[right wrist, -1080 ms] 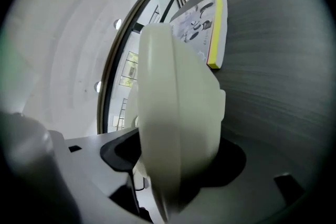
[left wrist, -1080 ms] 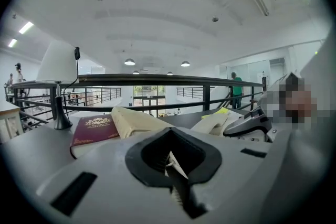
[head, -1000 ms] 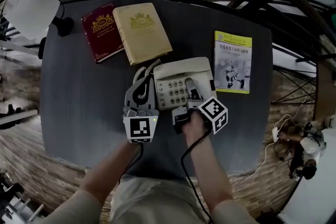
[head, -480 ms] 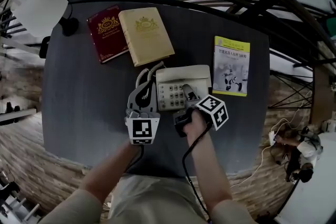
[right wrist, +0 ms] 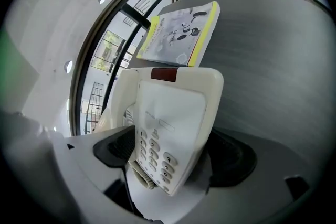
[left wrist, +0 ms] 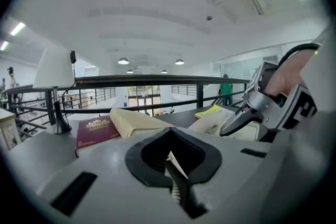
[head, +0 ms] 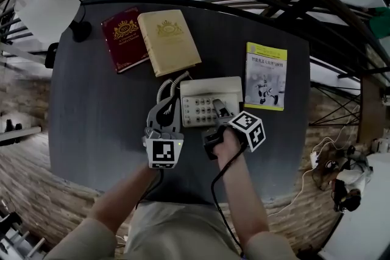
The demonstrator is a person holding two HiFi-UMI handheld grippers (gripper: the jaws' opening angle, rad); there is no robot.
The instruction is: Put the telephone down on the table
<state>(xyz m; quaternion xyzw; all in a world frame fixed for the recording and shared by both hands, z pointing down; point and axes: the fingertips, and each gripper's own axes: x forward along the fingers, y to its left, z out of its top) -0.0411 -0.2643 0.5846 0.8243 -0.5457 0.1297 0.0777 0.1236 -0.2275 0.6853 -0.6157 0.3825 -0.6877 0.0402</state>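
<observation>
Telephone (head: 207, 89) lies flat on the bench (head: 91, 106), its near edge between the jaws of the right hand-held gripper (head: 220, 108). Those jaws have just been opening and stand wide, clear of it. Just left of that gripper, the left hand-held gripper (head: 164, 112) is closed on the coiled cord (head: 171, 83).
</observation>
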